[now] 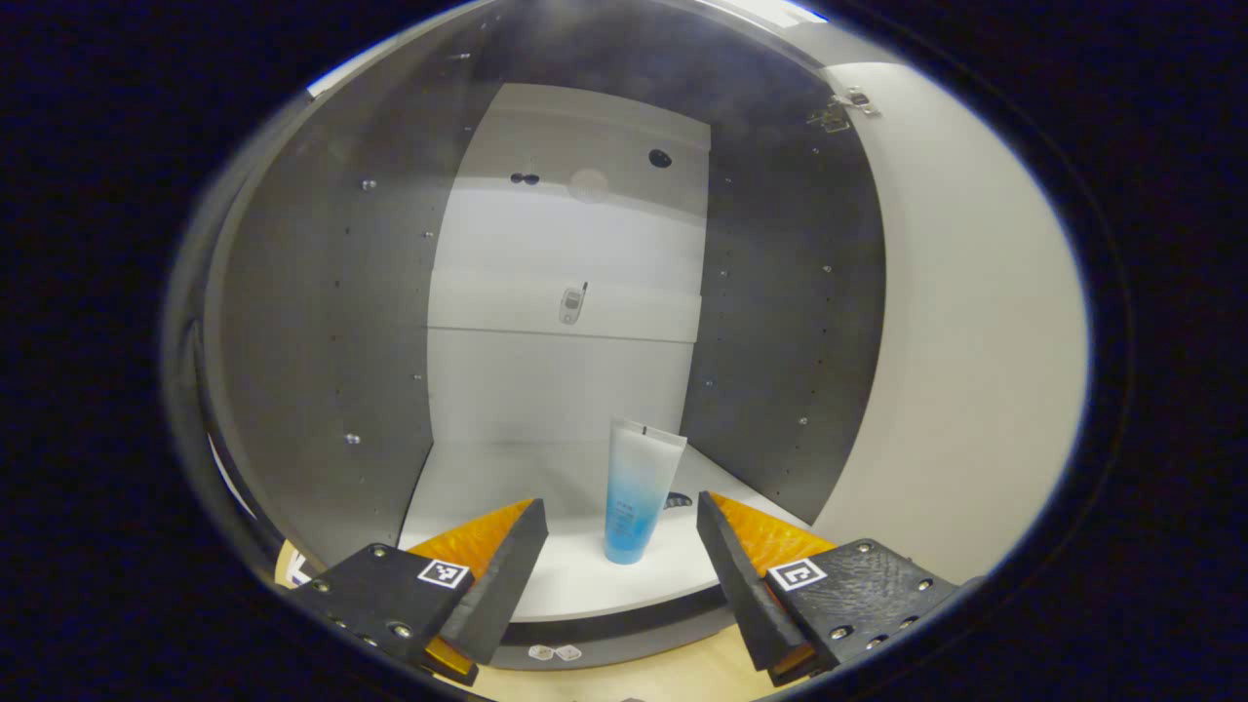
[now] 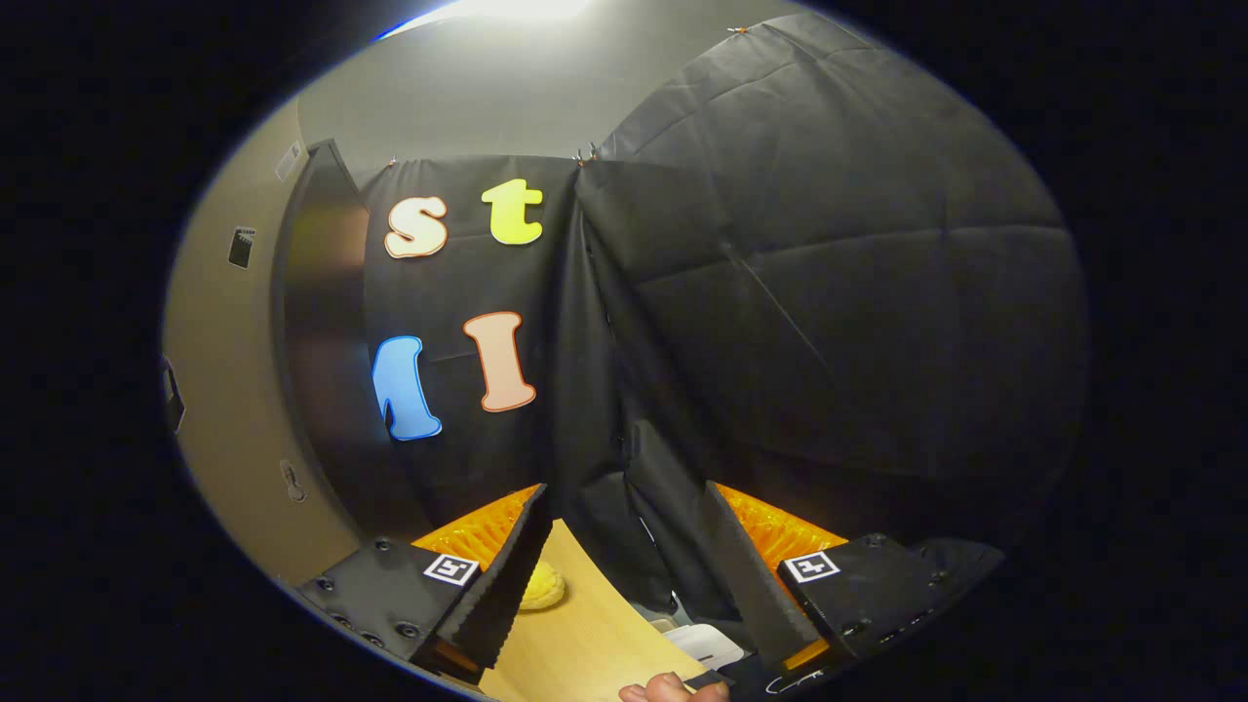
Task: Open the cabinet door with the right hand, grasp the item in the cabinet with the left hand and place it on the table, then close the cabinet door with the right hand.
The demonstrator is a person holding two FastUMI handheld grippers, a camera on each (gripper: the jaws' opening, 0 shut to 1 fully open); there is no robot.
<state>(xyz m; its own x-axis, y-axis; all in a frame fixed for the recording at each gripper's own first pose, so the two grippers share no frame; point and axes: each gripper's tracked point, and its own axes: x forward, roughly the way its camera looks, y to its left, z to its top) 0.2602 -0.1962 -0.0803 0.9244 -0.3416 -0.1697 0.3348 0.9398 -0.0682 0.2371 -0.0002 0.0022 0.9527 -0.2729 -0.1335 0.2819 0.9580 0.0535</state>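
Jaws spread on both grippers, the left gripper (image 1: 621, 531) is lining up on the upright tube (image 1: 639, 492) inside the opened cabinet (image 1: 322, 322), needing only a forward reach and squeeze.

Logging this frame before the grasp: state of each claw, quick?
Left claw: open, holding nothing, lined up on the tube standing in the open cabinet.
Right claw: open, holding nothing, above the table.

left gripper view: cabinet (image 1: 322, 322) interior evenly lit, white back panel (image 1: 565, 380) bright, grey side walls dimmer, slight haze at top. strong fisheye bending at edges. right gripper view: dim overall, glare from ceiling light (image 2: 517, 8) at top edge; focus soft near rim.
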